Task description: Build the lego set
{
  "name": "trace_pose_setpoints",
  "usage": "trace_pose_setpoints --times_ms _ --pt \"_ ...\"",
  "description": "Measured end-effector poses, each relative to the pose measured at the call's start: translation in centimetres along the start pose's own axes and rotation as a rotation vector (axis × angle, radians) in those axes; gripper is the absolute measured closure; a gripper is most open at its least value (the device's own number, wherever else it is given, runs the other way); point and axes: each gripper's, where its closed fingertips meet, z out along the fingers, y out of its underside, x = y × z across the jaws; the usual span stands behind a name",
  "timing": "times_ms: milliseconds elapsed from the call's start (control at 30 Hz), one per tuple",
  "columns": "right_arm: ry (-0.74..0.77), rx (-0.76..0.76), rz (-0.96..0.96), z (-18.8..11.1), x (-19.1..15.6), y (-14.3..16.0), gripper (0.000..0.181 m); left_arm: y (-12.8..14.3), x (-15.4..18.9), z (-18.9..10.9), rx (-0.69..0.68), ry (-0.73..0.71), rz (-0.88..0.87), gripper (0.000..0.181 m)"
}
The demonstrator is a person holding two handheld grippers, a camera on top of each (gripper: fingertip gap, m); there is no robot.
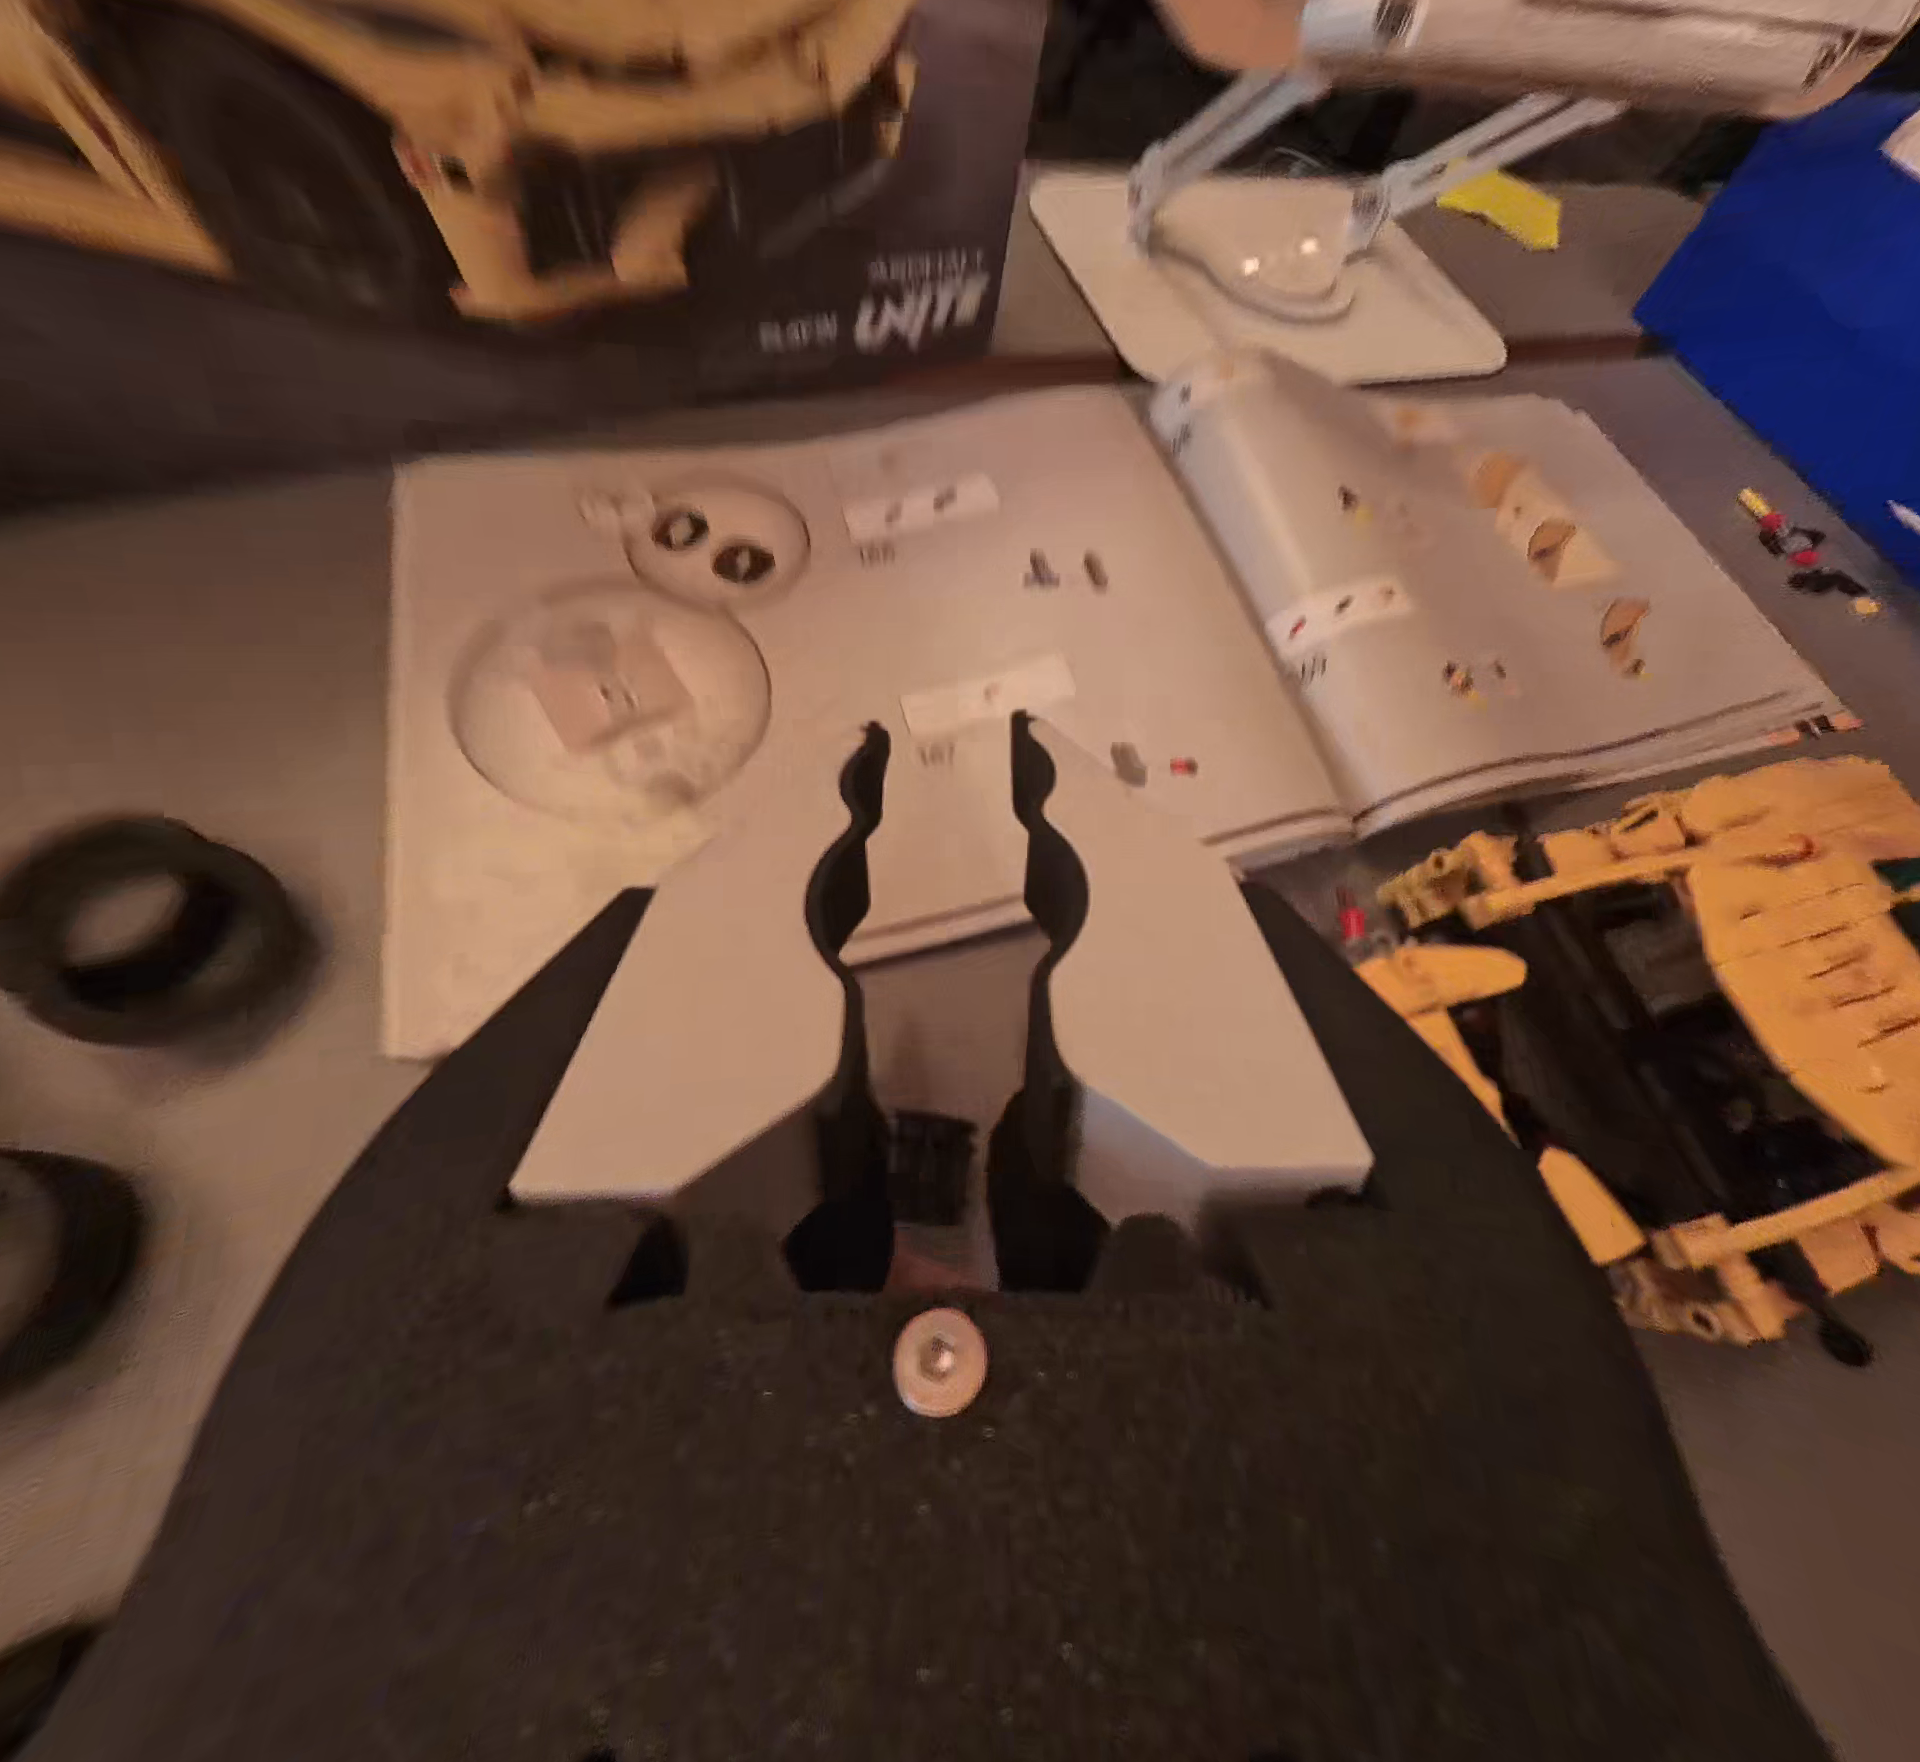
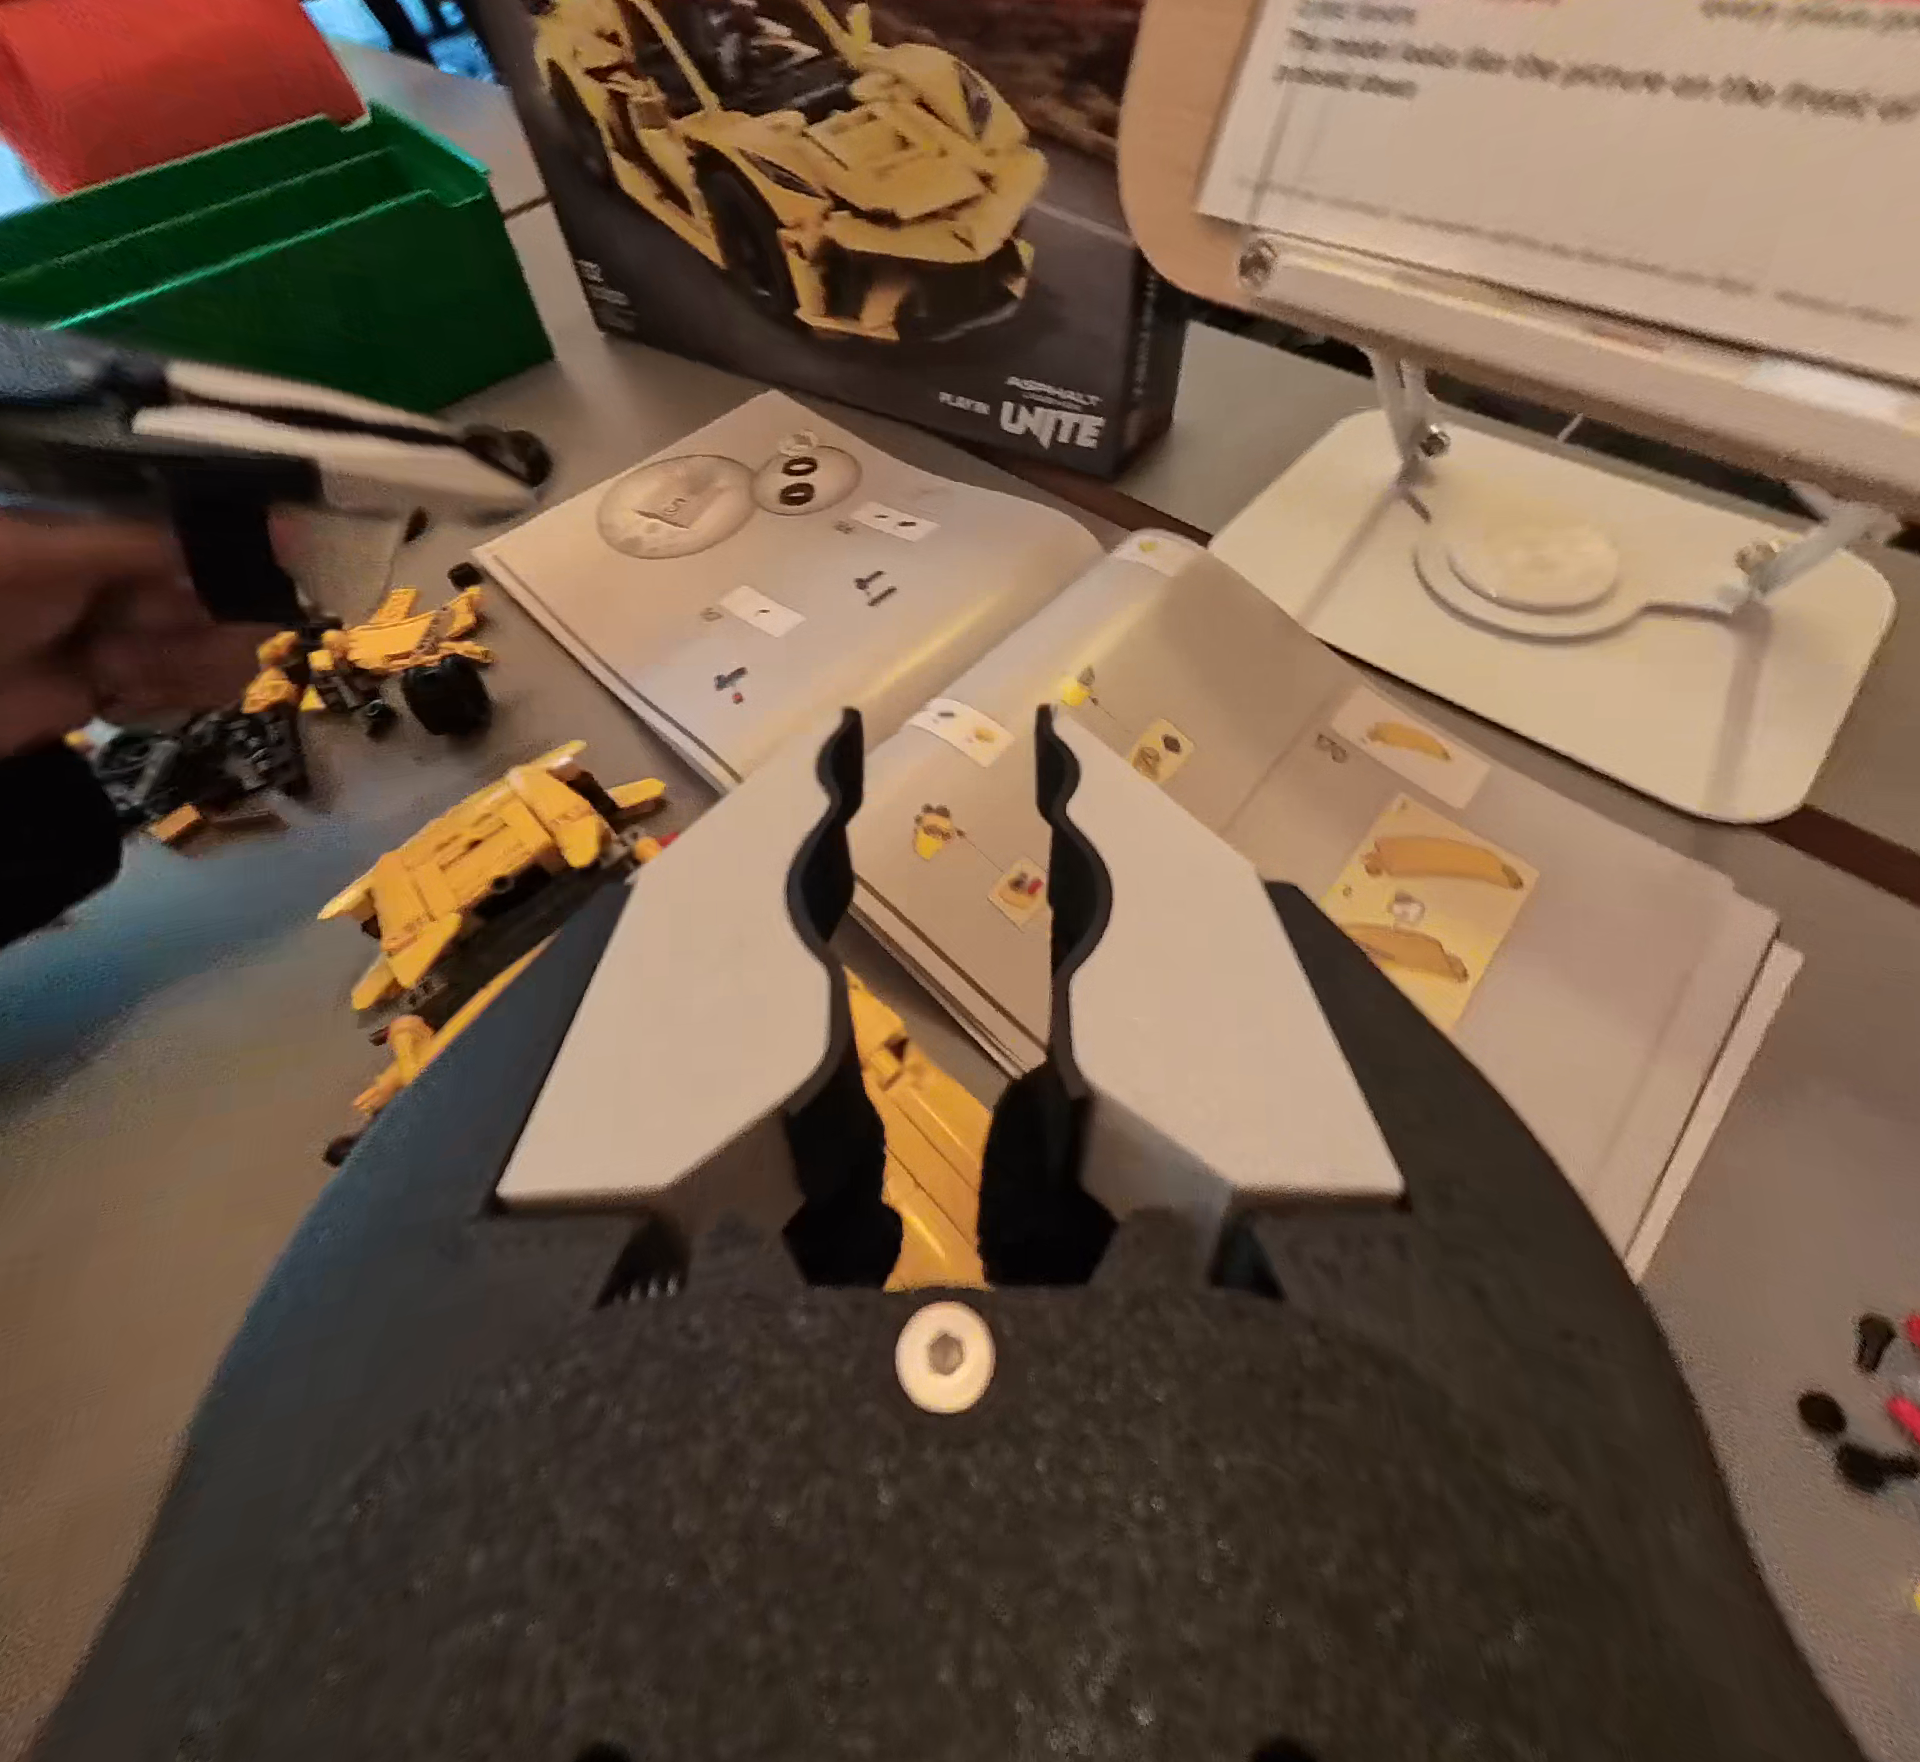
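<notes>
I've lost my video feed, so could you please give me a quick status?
Both grippers, left and right, open and empty. Yellow car body part-built beside the open manual. Loose tyres unfitted.

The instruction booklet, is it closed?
No, the instruction booklet lies open on the table, both pages showing build steps.
</notes>
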Motion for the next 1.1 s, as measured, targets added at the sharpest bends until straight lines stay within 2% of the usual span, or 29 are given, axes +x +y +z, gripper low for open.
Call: trace_pose_setpoints --times_ms 67,167,367,467,533,567,700,833,1000,1100 --pt "0.029 -0.003 0.025 -0.4 0.7 1.4 0.151 2.1 0.2 0.5 -0.037 0.076 -0.054 0.158" --pt "0.023 -0.026 0.059 -0.3 1.1 2.4 0.153 0.8 0.6 0.2 0.007 0.132 -0.048 0.158" --pt "0.034 -0.133 0.024 0.2 1.2 4.7 0.151 0.6 1.7 0.0 0.030 0.152 0.027 0.158" --pt "-0.129 -0.172 0.067 -1.0 -0.7 5.0 0.140 2.2 4.4 -0.8 -0.059 0.299 0.053 0.151" --pt "-0.187 -0.192 0.061 -2.4 -1.3 4.8 0.130 4.3 6.8 -1.9 -0.187 0.426 0.093 0.128" --pt "-0.206 -0.198 0.029 -3.0 -1.6 4.9 0.123 4.9 7.4 -2.2 -0.220 0.443 0.096 0.124" --pt "-0.253 -0.297 0.025 -4.6 -1.5 7.0 0.109 6.9 8.3 -2.0 -0.319 0.464 0.100 0.124" --pt "-0.323 -0.453 0.144 -6.0 -1.9 9.7 0.110 9.1 9.3 -1.4 -0.436 0.512 0.060 0.124" --pt "-0.382 -0.562 0.173 -6.8 -3.3 11.9 0.104 9.3 9.4 -1.5 -0.442 0.502 0.052 0.123" --pt "-0.381 -0.553 0.173 -6.4 -3.3 11.9 0.102 9.6 9.6 -2.0 -0.465 0.519 0.058 0.123"
